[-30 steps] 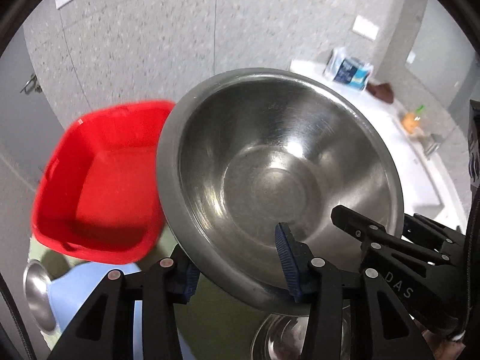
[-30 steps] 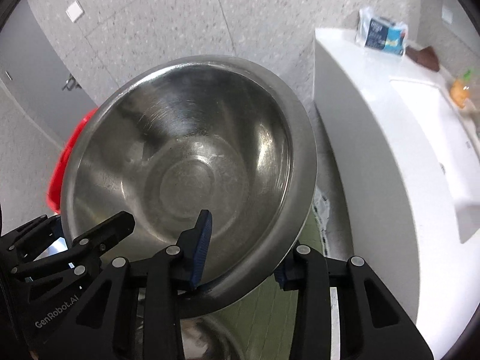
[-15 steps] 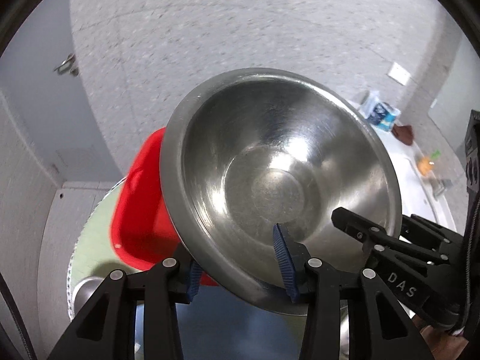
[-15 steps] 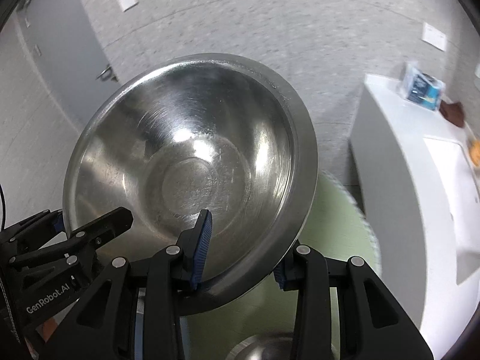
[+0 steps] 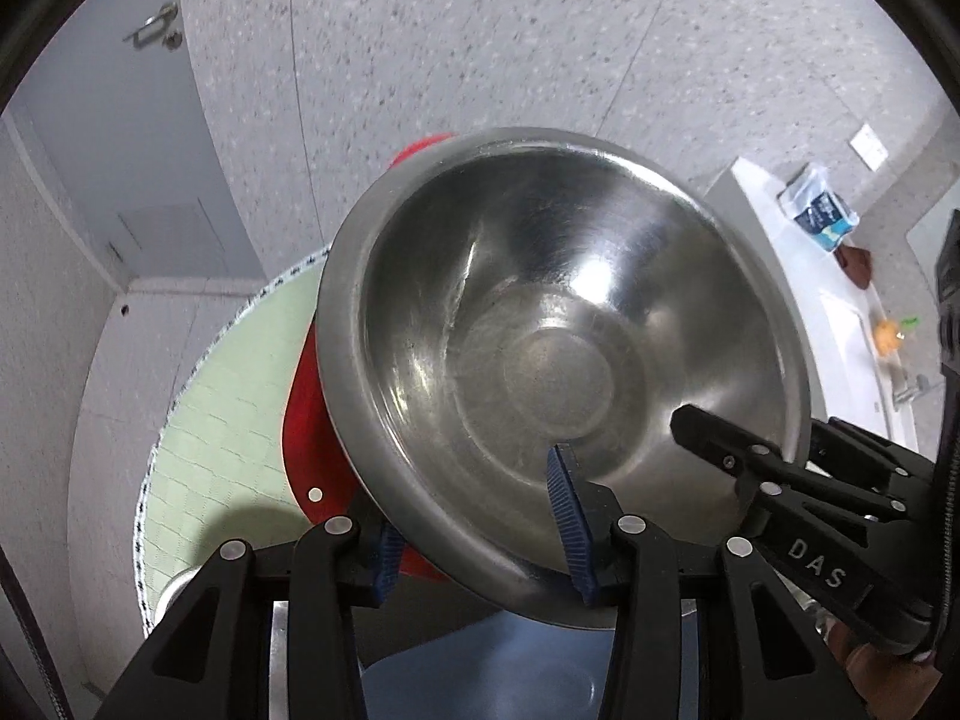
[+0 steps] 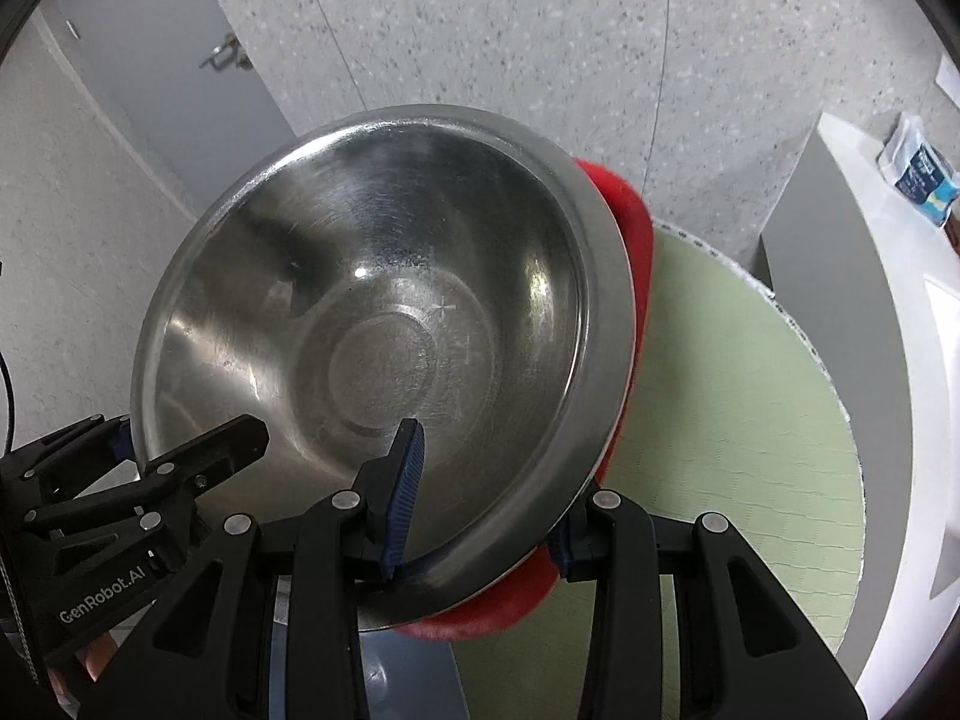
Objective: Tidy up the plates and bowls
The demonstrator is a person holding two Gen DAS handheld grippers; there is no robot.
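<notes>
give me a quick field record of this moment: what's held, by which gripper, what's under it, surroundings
held item: large stainless steel bowl, empty, tilted
left gripper: shut on the bowl's near rim, one pad inside, one outside
right gripper: shut on the same rim alongside
behind bowl: red plastic tub, mostly hidden
surface: round pale green mat
below: blue plate
right side: white counter with a blue packet

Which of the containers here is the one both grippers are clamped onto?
The large steel bowl, gripped at its rim by the left gripper and right gripper. The red tub sits behind it, untouched.
</notes>
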